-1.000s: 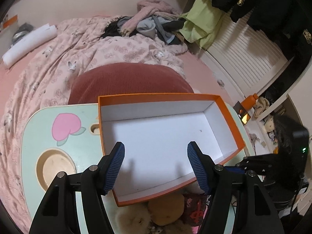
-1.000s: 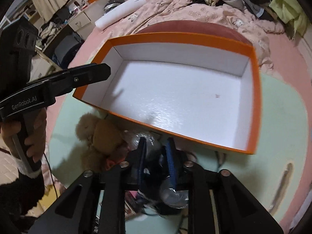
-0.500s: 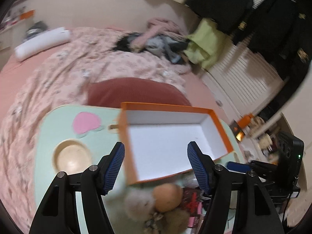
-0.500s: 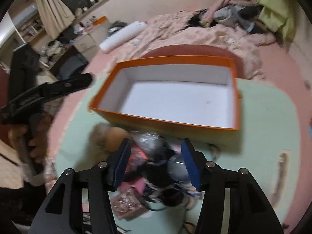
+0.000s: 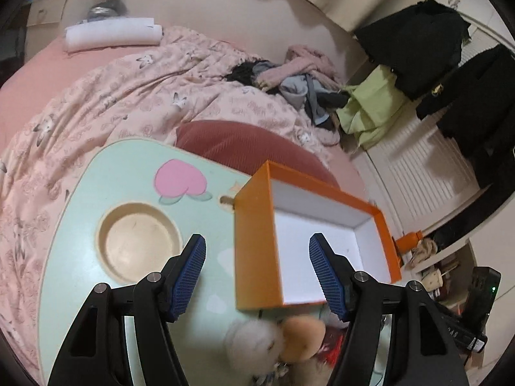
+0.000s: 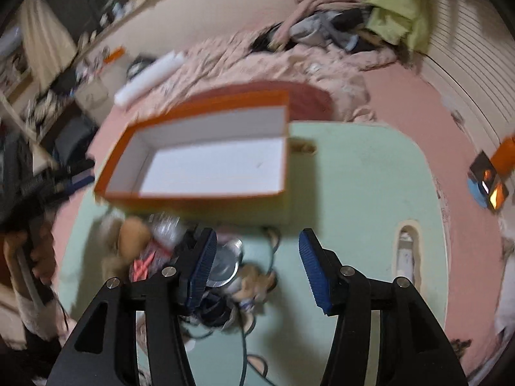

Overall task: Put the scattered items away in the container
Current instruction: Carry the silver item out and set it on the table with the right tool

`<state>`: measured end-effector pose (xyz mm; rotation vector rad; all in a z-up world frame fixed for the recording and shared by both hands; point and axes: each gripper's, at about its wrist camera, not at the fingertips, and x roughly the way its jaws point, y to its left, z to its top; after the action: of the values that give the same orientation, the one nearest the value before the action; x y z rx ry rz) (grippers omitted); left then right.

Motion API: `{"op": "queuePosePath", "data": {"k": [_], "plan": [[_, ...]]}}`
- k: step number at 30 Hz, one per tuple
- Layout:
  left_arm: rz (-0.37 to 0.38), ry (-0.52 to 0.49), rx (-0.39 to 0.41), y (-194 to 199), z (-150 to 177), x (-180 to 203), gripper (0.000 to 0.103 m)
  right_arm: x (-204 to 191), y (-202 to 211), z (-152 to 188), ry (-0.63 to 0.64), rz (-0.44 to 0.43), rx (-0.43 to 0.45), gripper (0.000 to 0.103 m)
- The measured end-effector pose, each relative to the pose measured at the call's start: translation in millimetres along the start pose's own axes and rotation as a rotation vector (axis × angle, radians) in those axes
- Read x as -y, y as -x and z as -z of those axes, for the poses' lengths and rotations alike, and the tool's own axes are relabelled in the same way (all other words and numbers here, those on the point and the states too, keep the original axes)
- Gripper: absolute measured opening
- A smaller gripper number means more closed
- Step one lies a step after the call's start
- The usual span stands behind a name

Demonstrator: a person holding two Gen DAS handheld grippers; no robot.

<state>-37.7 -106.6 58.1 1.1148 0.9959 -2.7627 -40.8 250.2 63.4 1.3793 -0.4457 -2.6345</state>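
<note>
1. Fingers: left gripper (image 5: 257, 273) wide, nothing held; right gripper (image 6: 256, 267) wide too, nothing held.
2. Orange box (image 6: 206, 160) sits empty on the green tray table (image 6: 360, 193), white floor bare.
3. Scattered pile (image 6: 206, 257) lies just beside the box's near wall: plush toy (image 5: 273, 337), metal tin (image 6: 225, 262), cables; rest too blurred to name.
4. Step, I judge: first pick not yet made.
5. Next: drop right over the tin, close, lift over the wall.

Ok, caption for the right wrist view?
Open right gripper hovering over scattered items beside the empty orange box.
</note>
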Motion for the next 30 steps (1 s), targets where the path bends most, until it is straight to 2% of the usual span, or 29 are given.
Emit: {"op": "queuePosePath", "data": {"k": [3,8,12,14,17,26,30], "plan": [[0.070,0.037,-0.006,-4.7,-2.7,1.8,0.066,15.1,5.0,-6.9,-0.095,-0.063,0.065,0.054],[0.074,0.027,-0.036,-19.1,-5.7,10.1,0.066,24.2,-4.3,-22.1,-0.162,-0.084,0.127,0.054],[0.098,0.012,-0.078,-32.6,-4.7,17.4,0.067,22.0,-27.9,-31.8,-0.164,-0.120,0.075,0.054],[0.070,-0.010,-0.064,-37.0,-5.2,21.8,0.070,17.0,-37.2,-32.8,-0.159,-0.157,0.048,0.058],[0.053,-0.016,-0.054,-41.0,-9.3,24.8,0.073,10.4,-42.9,-37.6,-0.144,-0.133,0.054,0.059],[0.046,-0.028,-0.053,-47.0,-18.3,24.0,0.073,12.3,-53.2,-52.4,-0.155,-0.133,0.047,0.059],[0.080,0.022,-0.033,-39.1,-23.0,13.4,0.073,11.0,-51.2,-51.0,-0.151,-0.150,0.045,0.059]]}}
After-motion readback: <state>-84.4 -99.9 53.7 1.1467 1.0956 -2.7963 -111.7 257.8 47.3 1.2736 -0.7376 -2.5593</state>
